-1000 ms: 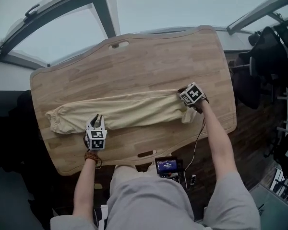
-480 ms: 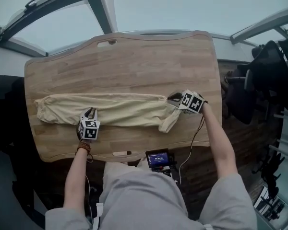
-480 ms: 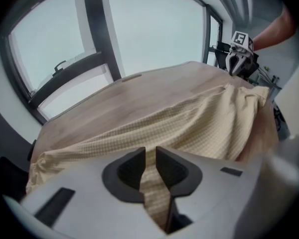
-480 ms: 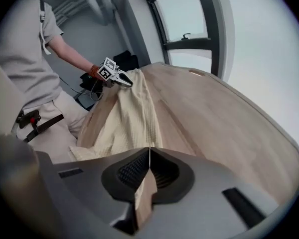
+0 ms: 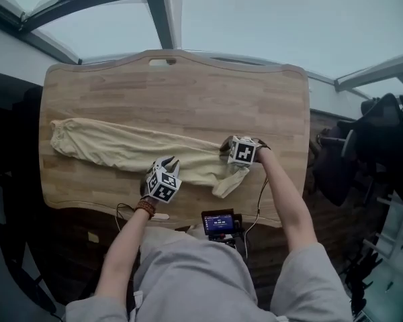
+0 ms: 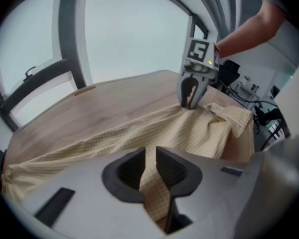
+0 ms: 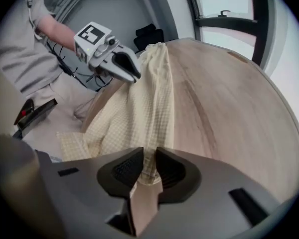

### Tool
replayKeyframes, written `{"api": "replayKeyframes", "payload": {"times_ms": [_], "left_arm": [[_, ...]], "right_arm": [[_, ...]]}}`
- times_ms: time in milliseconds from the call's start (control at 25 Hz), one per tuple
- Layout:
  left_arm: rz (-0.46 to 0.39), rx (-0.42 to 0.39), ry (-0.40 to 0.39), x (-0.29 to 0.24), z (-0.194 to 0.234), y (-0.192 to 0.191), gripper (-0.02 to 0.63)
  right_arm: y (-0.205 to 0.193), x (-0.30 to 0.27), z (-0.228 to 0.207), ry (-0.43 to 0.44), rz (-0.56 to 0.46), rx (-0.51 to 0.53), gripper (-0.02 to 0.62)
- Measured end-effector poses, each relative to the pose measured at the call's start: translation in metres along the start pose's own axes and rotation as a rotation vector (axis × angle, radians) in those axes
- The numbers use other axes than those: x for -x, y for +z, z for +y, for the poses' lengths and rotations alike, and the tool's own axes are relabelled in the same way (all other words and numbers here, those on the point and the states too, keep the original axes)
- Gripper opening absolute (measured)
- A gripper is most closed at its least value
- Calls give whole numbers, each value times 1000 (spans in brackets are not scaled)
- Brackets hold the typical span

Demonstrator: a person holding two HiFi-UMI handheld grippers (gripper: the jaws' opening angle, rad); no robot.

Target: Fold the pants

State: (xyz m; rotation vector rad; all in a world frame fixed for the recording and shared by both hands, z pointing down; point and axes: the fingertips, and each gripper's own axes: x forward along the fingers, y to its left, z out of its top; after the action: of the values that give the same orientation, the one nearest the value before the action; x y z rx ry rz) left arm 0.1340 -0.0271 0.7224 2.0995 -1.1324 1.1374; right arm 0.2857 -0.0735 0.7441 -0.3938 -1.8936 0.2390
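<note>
Your L arm (image 5: 124,250) reaches fwd, bent at the wrist. L gripper (image 5: 166,161) is pitched steeply down, jaws pinched on a fold of the pants (image 5: 107,146). Your R arm (image 5: 285,203) extends straighter. R gripper (image 5: 226,146) is also nose-down, tips toward the L one. Its jaws have just been opening: gap narrow, cloth between, touching both pads.

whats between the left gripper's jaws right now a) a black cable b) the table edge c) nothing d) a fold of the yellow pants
d: in the left gripper view, the left gripper is clamped on a strip of the pants.
</note>
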Motion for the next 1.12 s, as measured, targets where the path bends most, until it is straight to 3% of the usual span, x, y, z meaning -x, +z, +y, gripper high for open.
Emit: {"api": "replayKeyframes", "payload": {"times_ms": [80, 200, 320, 480, 680, 800, 880, 960, 1120], "left_arm": [[50, -27, -21, -13, -13, -11, 69], [44, 54, -17, -19, -18, -22, 69], [21, 106, 5, -16, -15, -24, 69], [27, 114, -21, -18, -13, -23, 69], [20, 113, -49, -19, -14, -24, 69], [13, 129, -66, -17, -13, -26, 67], [20, 148, -69, -17, -13, -26, 64], [22, 150, -68, -17, -14, -25, 64], [28, 151, -42, -17, -11, -26, 64]], "right_arm": [[-1, 5, -6, 3, -56, -86, 81], [-13, 11, -11, 9, -87, -161, 77], [-11, 3, -1, 32, -55, -103, 64], [-15, 8, 9, 30, 10, 57, 25], [-19, 62, 15, 41, -107, 113, 17], [-62, 76, 5, -27, 14, 152, 10], [-93, 83, -6, -88, 61, 116, 4], [-114, 91, -14, -147, 43, 36, 5], [-82, 86, -7, -207, -143, -130, 8]]}}
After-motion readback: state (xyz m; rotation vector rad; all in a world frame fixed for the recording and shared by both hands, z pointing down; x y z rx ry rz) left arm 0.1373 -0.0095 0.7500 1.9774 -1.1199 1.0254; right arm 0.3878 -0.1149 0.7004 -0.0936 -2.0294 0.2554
